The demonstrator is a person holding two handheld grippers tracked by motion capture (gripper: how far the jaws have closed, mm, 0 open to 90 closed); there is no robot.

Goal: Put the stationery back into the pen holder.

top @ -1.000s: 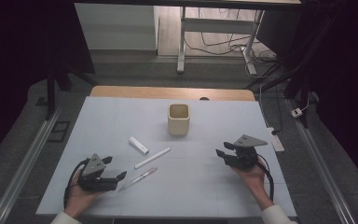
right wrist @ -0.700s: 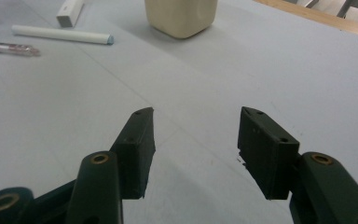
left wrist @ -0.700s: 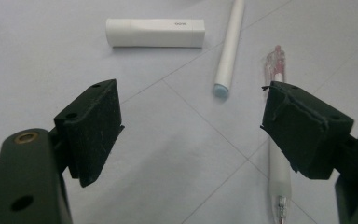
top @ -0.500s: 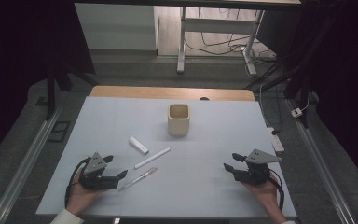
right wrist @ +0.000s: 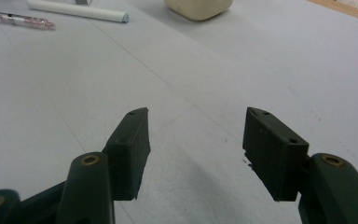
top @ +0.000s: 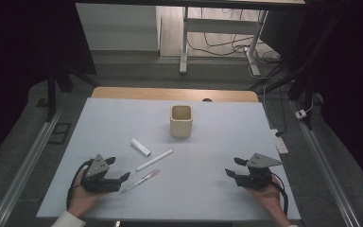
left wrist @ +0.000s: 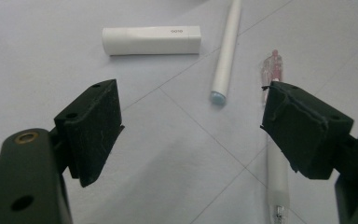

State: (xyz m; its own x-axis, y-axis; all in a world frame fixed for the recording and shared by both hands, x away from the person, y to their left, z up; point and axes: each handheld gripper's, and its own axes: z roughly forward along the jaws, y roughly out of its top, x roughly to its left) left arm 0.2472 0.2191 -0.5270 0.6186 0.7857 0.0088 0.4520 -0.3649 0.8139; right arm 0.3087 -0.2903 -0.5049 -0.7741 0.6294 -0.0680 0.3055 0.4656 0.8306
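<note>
Our left tongs (top: 119,171) gape wide and empty beside the pink pen (top: 142,180), our right tongs (top: 233,167), jaws just opening, hold nothing over bare bench (top: 208,189), with the white marker (top: 154,160), white cap (top: 141,147) and cream cup (top: 181,121) beyond.

- A cream square cup (top: 181,121) stands upright at the middle of the pale blue table (top: 227,194).
- A white power strip (top: 280,142) lies at the table's right edge.
</note>
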